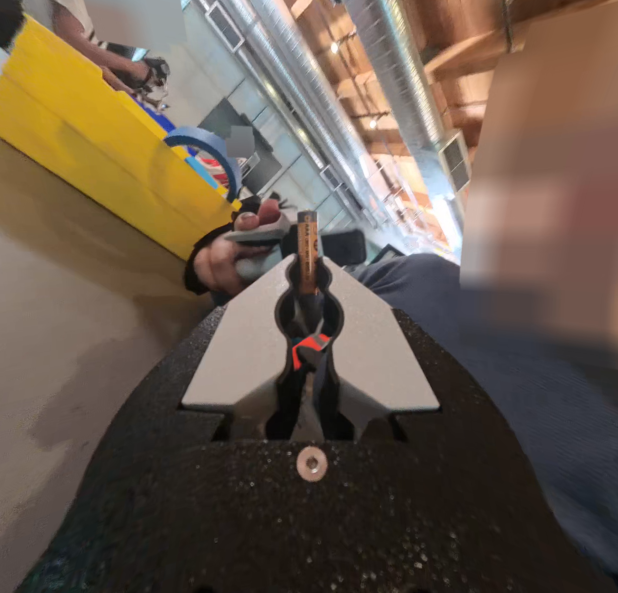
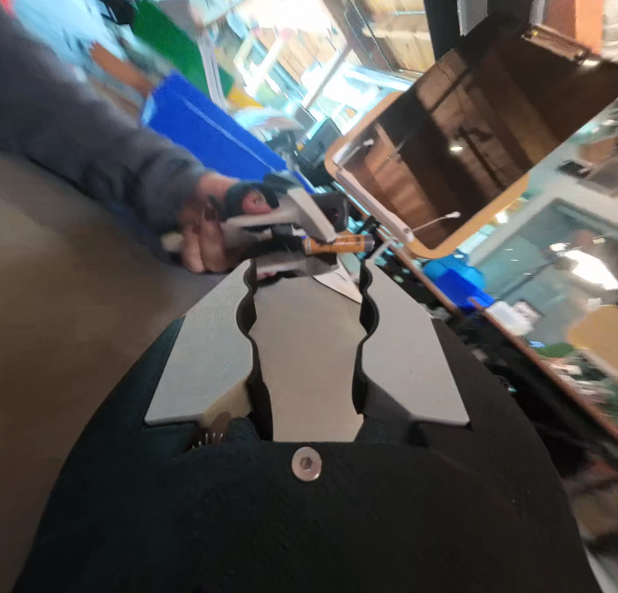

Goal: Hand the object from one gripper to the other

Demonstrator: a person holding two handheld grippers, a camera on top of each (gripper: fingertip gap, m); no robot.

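An orange and black battery (image 1: 307, 252) stands upright between the tips of my left gripper (image 1: 309, 262), which is shut on its lower half. Behind it a hand (image 1: 217, 266) holds the other gripper's grey handle. In the right wrist view my right gripper (image 2: 306, 269) is open and empty, with bare tabletop showing between its fingers. Just beyond its tips the left gripper (image 2: 331, 250) holds the battery (image 2: 347, 242) lying sideways, one end sticking out to the right. The battery is a little above and beyond the right gripper's open jaws, not between them.
A yellow bin (image 1: 83, 125) stands on the beige table (image 1: 50, 326) with a blue tape roll (image 1: 214, 148) beside it. A blue bin (image 2: 207, 132) sits behind the sleeved arm (image 2: 83, 135). A wood-edged panel (image 2: 468, 148) is at the right. Another person's arm (image 1: 87, 48) reaches over the yellow bin.
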